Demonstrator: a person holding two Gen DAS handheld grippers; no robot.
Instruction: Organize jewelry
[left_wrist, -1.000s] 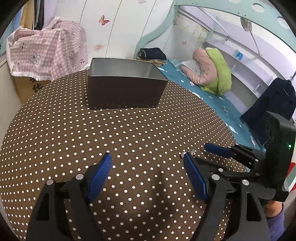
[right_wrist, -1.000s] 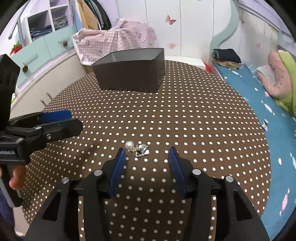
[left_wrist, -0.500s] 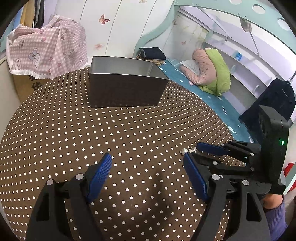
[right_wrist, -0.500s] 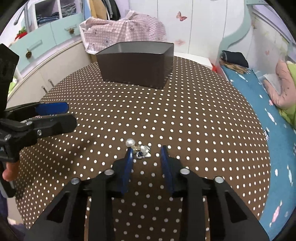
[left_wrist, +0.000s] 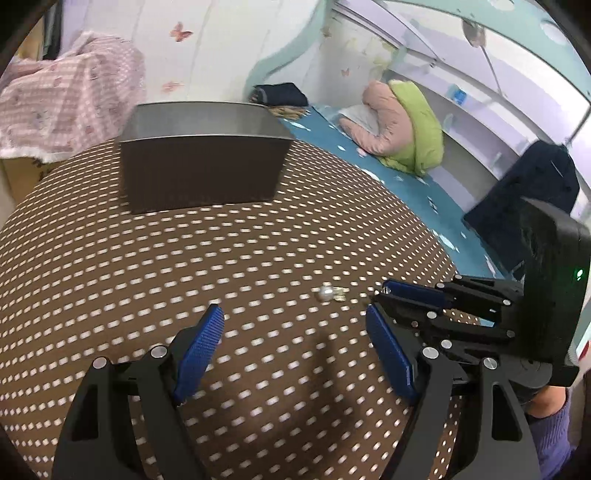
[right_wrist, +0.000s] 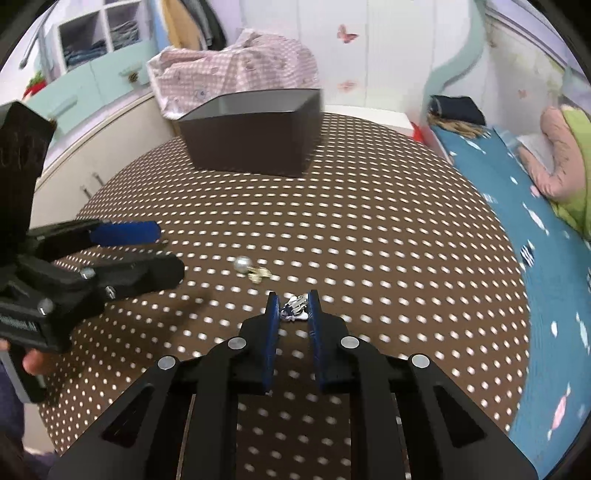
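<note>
My right gripper is shut on a small silver and blue jewelry piece, held between its blue pads just above the table. A pearl earring with a gold part lies on the dotted cloth in front of it, also seen in the left wrist view. My left gripper is open and empty, hovering over the cloth left of the pearl; it also shows in the right wrist view. The dark rectangular box stands at the far side of the table, and shows in the right wrist view too.
The round table wears a brown cloth with white dots. A bed with blue cover lies to the right, a pink checked cloth over furniture behind the box, and cabinets at the left.
My right gripper closed on the silver and blue piece and pulled it away from the pearl earring, which stays on the cloth. My left gripper stayed open and moved little.
</note>
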